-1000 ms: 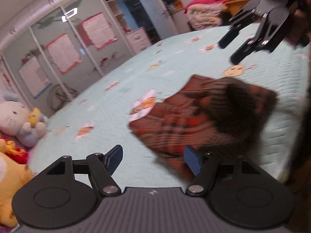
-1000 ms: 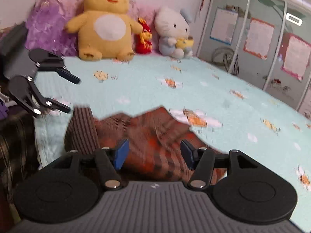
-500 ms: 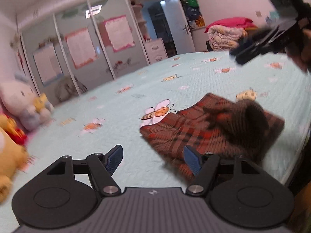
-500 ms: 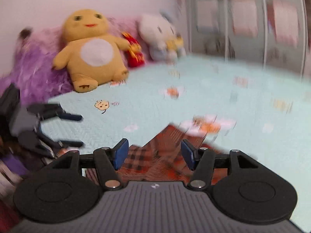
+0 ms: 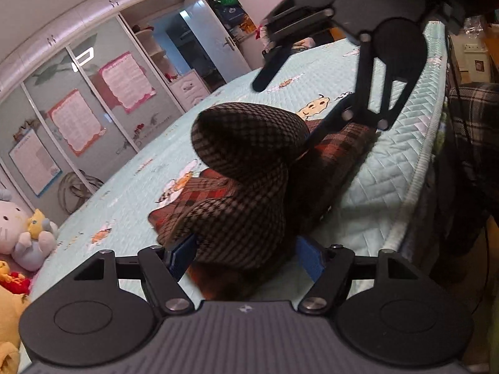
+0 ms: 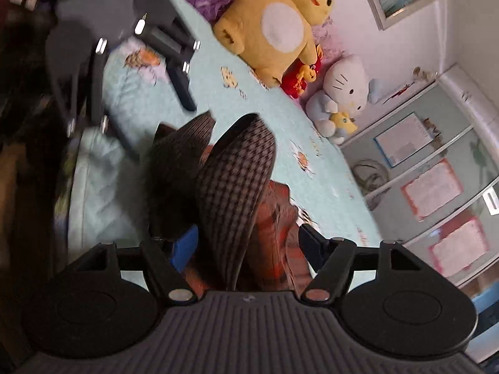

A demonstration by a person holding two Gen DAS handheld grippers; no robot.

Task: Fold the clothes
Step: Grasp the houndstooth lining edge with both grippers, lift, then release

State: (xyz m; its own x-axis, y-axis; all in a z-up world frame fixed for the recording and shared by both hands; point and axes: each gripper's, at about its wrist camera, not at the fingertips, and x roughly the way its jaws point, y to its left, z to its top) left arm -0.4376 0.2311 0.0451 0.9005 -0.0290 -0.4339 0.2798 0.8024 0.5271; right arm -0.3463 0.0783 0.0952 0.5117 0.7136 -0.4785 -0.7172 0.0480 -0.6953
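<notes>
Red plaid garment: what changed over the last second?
Both grippers came down onto the red plaid garment: the left gripper and right gripper now straddle its raised houndstooth-lined fold, which earlier lay flat. Jaws look open, no clear grip. Unchanged: the pale green quilted bedspread and yellow plush toy.

The left black two-finger gripper with blue pads [image 5: 246,257] sits at six o'clock of its own view, jaws spread wide with cloth lying between them but not pinched; seen from the right wrist it hangs at ten o'clock, tips aimed down toward five o'clock; the right black two-finger gripper with blue pads [image 6: 248,243] is likewise spread; from the left wrist it reaches in from one o'clock, fingers pointing toward seven.
</notes>
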